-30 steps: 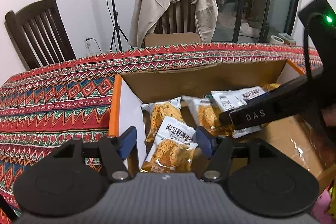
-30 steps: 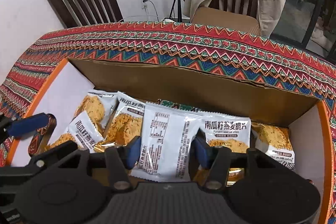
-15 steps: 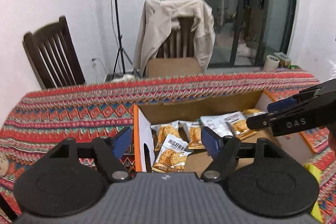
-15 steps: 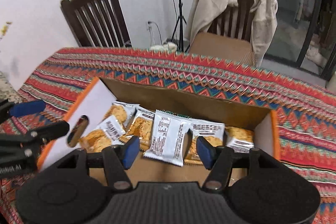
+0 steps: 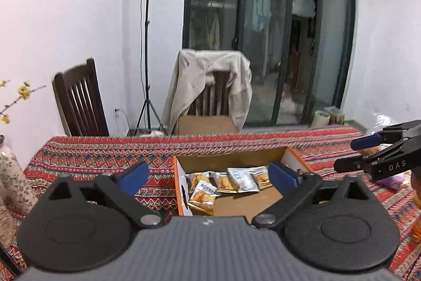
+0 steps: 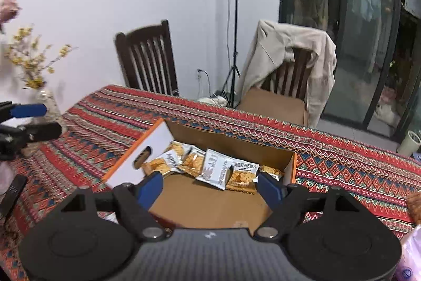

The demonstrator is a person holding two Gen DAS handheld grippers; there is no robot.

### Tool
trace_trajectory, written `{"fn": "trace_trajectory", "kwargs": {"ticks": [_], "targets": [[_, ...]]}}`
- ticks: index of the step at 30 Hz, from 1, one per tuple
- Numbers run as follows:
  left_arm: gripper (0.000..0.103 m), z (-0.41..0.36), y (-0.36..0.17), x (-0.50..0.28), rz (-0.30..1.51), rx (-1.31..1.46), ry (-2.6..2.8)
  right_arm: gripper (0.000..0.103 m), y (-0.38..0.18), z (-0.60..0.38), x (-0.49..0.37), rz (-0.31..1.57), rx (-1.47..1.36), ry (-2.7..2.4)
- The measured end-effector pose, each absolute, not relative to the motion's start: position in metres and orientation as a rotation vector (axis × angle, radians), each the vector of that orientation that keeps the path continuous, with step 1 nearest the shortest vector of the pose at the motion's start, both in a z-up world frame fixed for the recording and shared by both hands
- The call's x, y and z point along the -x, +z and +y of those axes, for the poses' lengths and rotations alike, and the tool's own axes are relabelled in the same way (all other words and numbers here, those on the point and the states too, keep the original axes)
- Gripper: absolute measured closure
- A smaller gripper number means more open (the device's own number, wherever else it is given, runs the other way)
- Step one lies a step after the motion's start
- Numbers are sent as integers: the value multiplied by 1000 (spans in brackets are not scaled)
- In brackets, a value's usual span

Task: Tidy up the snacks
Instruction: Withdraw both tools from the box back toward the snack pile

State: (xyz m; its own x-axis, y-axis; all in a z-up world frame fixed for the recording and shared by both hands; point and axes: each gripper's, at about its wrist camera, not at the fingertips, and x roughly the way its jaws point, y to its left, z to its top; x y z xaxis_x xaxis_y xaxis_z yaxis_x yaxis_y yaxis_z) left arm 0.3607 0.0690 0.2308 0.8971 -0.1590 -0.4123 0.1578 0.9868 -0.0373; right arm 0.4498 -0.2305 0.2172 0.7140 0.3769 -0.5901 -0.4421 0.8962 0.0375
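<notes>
nearest the lens in each wrist view, the left gripper (image 5: 208, 177) and the right gripper (image 6: 210, 187) both have their blue-padded jaws opening, with nothing caught between them. ahead of and below both lies the open brown cardboard box with white and orange side panels (image 6: 210, 204), resting on the red zigzag-patterned cloth surface (image 6: 355, 165). its long axis runs crosswise to both grippers. the small white and golden foil snack packets (image 6: 217, 167) are inside it, bunched in an overlapping row along the far wall, while the near part of the box floor is bare. neither gripper looks clearly closer to the packets. the next reach would probably go forward and down over the near wall. beyond the surface stand a dark wooden slatted chair (image 6: 146, 59) and a second chair draped with a beige jacket (image 5: 210, 83).
</notes>
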Motion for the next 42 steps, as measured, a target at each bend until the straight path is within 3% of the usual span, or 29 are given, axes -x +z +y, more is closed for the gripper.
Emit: {"fn": "trace_trajectory", "kwargs": {"ticks": [9,13,22,30,42], "targets": [[0,76,192,-261,326,-32,-159,16,197,-251,-330,498,103,512],[0,78,159,-228,335,14,-177,10,166,-254,-287,454,126,489],[0,66,73,-168,366,64,-205,10,69,-250,-221,431,94,400],[0,66,35,-169,481,46,-191,10,-4,-235,-206,541,43,372],[0,77,35,-183,482,62,-137,10,0,-229,-211,535,33,374]]}}
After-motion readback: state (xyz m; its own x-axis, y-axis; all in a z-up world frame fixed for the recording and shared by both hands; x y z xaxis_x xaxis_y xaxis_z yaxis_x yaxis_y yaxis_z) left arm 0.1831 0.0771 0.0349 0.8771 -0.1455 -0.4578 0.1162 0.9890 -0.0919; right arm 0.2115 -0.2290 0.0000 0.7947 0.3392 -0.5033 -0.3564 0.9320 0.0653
